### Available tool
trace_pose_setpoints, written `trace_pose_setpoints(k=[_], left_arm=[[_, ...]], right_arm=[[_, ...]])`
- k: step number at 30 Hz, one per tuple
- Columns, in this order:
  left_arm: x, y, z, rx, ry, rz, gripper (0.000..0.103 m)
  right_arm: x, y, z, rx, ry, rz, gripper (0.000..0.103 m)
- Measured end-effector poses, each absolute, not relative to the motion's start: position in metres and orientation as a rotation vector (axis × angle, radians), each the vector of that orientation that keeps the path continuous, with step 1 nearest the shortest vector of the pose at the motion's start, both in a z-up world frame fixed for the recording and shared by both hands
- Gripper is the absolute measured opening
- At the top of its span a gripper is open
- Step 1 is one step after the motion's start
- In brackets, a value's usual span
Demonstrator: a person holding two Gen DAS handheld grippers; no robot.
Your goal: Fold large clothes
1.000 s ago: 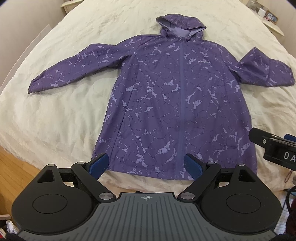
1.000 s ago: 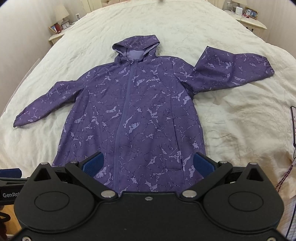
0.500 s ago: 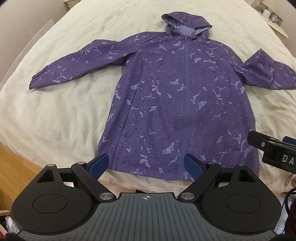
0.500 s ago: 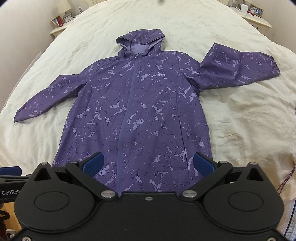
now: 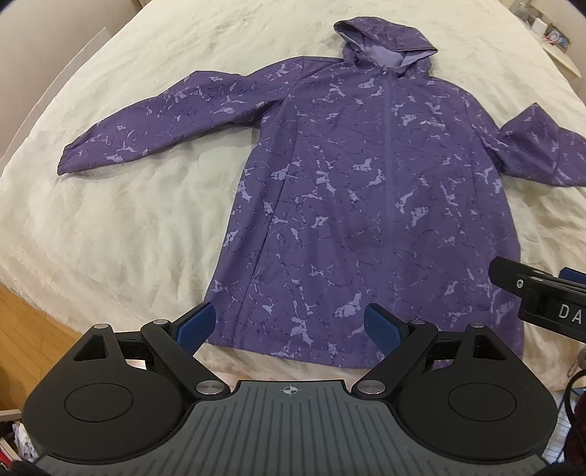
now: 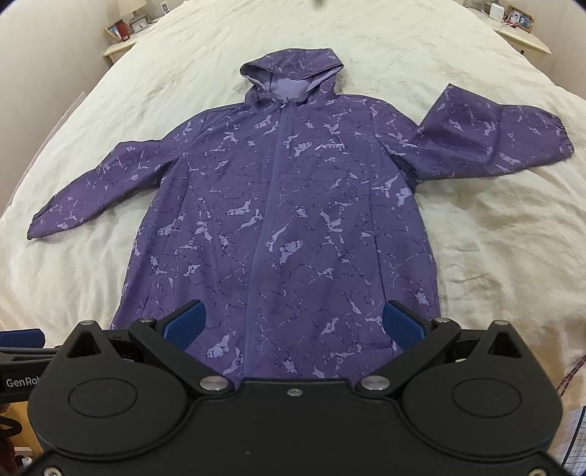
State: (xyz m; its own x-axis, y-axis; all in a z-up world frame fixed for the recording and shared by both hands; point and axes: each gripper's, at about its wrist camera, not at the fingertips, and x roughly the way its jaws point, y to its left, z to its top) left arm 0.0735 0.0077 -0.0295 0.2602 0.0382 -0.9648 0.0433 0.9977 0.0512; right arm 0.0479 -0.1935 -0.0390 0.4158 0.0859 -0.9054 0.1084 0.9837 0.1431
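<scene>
Jacket: a purple hooded jacket (image 5: 366, 205) with a pale marbled print lies flat and face up on the bed, zipped shut, its hem toward the cameras.
Hood: the hood (image 6: 291, 73) lies at the far end of the jacket, open side up, showing a lighter lilac lining.
Left sleeve as seen: this sleeve (image 5: 164, 124) stretches out and slants down toward the left edge of the bed, cuff resting on the cover.
Right sleeve as seen: the other sleeve (image 6: 494, 135) bends at the elbow and lies outward to the right, its gathered cuff on the cover.
Logo: a small pale logo (image 6: 329, 146) sits on the chest just right of the zip.
Bed: a cream, crinkled cover (image 5: 110, 227) spreads under the whole jacket; wooden floor (image 5: 25, 329) shows past its near left corner.
Left gripper: the left gripper (image 5: 289, 324) hovers above the hem, blue pads spread wide, nothing between them and no cloth touched.
Right gripper: the right gripper (image 6: 293, 326) hovers over the lower front of the jacket, pads spread wide and empty.
Nightstands: a small table (image 6: 121, 45) with a lamp and frames stands at the far left of the bed, another table (image 6: 520, 34) at the far right.
</scene>
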Motion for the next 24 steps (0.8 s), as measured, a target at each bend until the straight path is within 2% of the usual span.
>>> trace_pose_setpoints(k=[8,10,17,24], left_arm=[[0.107,0.038,-0.039,-0.029,1.28,-0.01,0.087],[0.118,0.058,-0.039,-0.074,1.212,-0.002,0.08],[0.167,0.156,-0.064,-0.403,0.99,-0.052,0.079],[0.225,0.238,-0.108,-0.349,0.988,0.113,0.079]], right_arm=[[0.081,-0.183,-0.042,0.214,1.127,0.013,0.102],[0.09,-0.18,-0.039,0.224,1.094,0.027,0.102],[0.129,-0.165,-0.031,0.236,0.927,0.08,0.102],[0.166,-0.139,-0.034,0.159,0.777,0.091,0.102]])
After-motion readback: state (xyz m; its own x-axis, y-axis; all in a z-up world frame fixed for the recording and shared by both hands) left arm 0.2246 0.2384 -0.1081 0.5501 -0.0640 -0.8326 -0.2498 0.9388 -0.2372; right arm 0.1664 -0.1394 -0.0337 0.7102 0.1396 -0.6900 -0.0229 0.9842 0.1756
